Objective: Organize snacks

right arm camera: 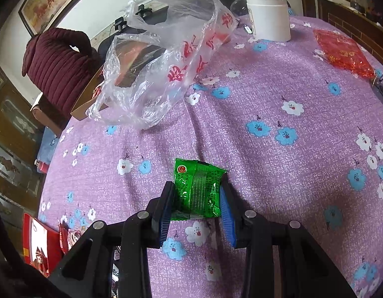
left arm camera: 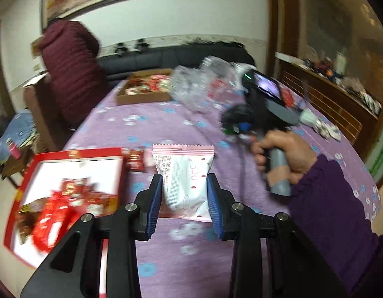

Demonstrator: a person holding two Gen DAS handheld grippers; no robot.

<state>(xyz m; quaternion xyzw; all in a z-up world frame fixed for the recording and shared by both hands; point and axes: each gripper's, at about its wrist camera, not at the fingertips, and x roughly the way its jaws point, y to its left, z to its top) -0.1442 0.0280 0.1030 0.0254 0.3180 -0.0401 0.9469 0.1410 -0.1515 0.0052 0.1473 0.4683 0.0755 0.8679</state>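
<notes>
A pink-and-white snack packet (left arm camera: pixel 184 181) is clamped between the jaws of the left gripper (left arm camera: pixel 184 193) above the worktop (left arm camera: pixel 181 129), just beside the red box (left arm camera: pixel 42 198) of red-wrapped snacks, so a sorting step is judged to be in hand, with a release over that box called for next. A green packet (right arm camera: pixel 198 188) is gripped likewise by the right gripper (right arm camera: pixel 197 211), angled down over the cloth. In the left view, that device's handle is held in a fist (left arm camera: pixel 285 156).

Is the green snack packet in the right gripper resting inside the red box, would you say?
No, the green snack packet sits between the right gripper pads over the purple tablecloth.
</notes>
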